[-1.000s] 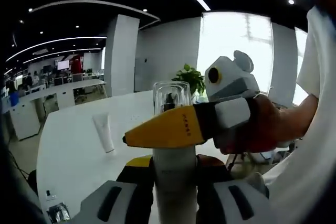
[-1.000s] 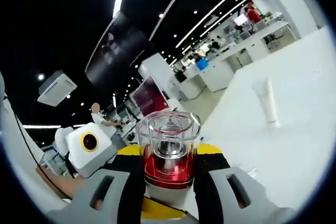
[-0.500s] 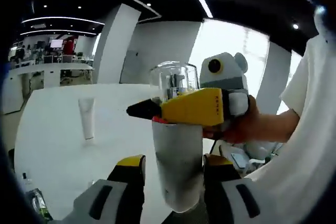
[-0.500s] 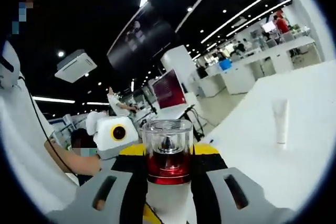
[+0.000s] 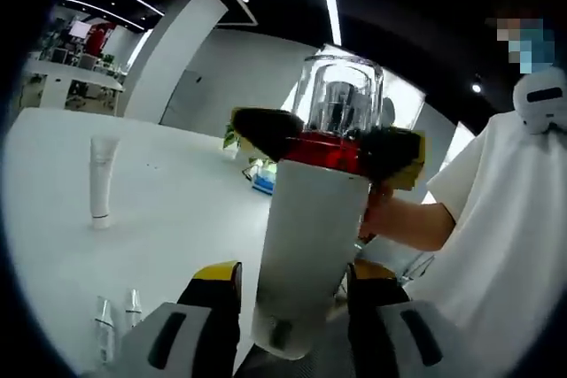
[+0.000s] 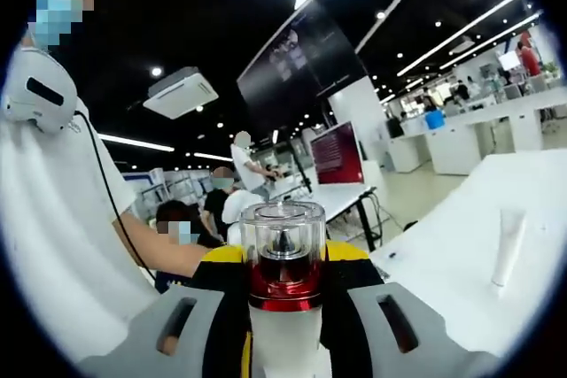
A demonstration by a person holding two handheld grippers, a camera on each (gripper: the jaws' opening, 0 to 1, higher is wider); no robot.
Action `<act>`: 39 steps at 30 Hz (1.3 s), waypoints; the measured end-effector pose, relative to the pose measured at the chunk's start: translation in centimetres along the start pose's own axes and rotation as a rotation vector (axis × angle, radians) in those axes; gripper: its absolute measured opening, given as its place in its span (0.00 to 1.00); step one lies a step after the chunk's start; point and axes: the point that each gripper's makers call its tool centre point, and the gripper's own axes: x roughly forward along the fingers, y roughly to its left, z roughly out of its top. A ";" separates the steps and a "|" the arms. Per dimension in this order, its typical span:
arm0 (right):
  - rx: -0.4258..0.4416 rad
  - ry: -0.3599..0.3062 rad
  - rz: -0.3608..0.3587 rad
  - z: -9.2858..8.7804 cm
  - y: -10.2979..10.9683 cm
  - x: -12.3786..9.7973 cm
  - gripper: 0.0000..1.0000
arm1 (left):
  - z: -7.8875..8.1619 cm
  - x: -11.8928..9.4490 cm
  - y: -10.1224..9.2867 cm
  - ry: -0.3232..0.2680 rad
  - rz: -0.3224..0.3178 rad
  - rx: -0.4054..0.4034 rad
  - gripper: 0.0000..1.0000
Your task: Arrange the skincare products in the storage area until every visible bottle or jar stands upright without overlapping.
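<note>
A white bottle [image 5: 310, 227] with a red collar and a clear cap hangs above the white table [image 5: 168, 219], tilted a little. My right gripper [image 5: 328, 143] is shut on it at the collar, black and yellow jaws either side. In the right gripper view the same bottle [image 6: 283, 263] rises between the right gripper [image 6: 283, 307] jaws. My left gripper [image 5: 292, 307] is open: its jaws flank the bottle's base with small gaps. A white tube [image 5: 100, 179] stands cap-down on the table, also seen as the tube [image 6: 507, 245] at the right.
Two small clear vials [image 5: 115, 320] stand near the left jaw. A person in a white shirt [image 5: 514, 245] is close on the right, a hand [image 5: 399, 214] behind the bottle. Desks and people are far behind.
The left jaws, tight on the bottle's body a second ago, have parted. The right gripper keeps its hold on the collar, and the bottle now sits higher and nearer in the left gripper view.
</note>
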 end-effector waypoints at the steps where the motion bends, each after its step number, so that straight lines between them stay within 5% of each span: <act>1: 0.004 -0.009 0.027 0.2 0.4 0.0 0.27 | 0.1 0.2 -0.4 -0.003 -0.023 0.005 0.51; 5: 0.019 -0.031 0.086 0.6 1.3 0.0 0.27 | 0.7 0.5 -1.9 -0.025 -0.112 -0.002 0.49; 7: 0.030 -0.035 0.095 0.6 1.3 0.0 0.27 | 0.4 0.5 -3.0 -0.019 -0.159 0.062 0.40; 10: 0.089 -0.040 0.116 0.5 1.3 -0.2 0.28 | 1.1 0.5 -3.1 -0.066 -0.130 0.164 0.33; 20: 0.122 -0.091 0.123 1.0 0.9 0.1 0.29 | 1.4 0.3 -2.5 -0.079 -0.072 0.119 0.32; 29: 0.149 -0.069 0.055 0.9 -0.1 0.8 0.30 | 1.8 -0.3 -2.1 -0.146 -0.065 0.025 0.32; 39: 0.160 -0.075 -0.018 0.6 -1.2 0.2 0.38 | 2.7 -1.1 -0.8 -0.206 -0.009 0.009 0.31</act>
